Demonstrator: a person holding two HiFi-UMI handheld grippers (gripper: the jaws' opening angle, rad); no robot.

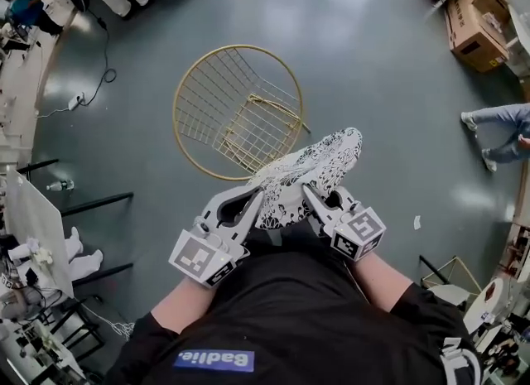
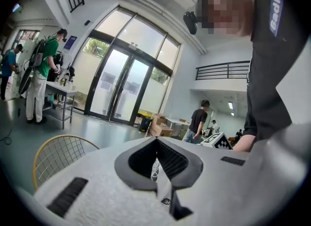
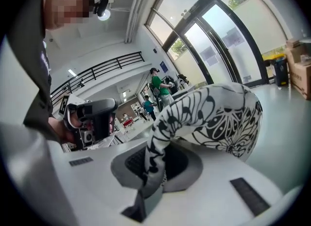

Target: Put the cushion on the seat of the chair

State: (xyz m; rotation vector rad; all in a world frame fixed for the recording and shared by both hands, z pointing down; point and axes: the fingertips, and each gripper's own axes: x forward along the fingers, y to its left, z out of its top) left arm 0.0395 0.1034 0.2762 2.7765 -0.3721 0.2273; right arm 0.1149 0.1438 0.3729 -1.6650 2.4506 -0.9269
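Observation:
The cushion [image 1: 317, 170], white with a black pattern, hangs in the air just in front of the gold wire chair [image 1: 238, 112], over the chair's near rim. My left gripper [image 1: 257, 199] is shut on the cushion's near left edge. My right gripper [image 1: 310, 194] is shut on its near right edge. In the left gripper view a strip of patterned cloth [image 2: 155, 167] sits pinched between the closed jaws, with the chair [image 2: 54, 158] low at the left. In the right gripper view the cushion [image 3: 221, 118] bulges out to the right from the closed jaws.
The chair stands on a grey floor. Cardboard boxes [image 1: 478, 17] lie at the far right, and a person's legs [image 1: 501, 131] are at the right edge. Work tables [image 1: 21, 85] and people line the left side. A cable [image 1: 98, 77] runs over the floor near them.

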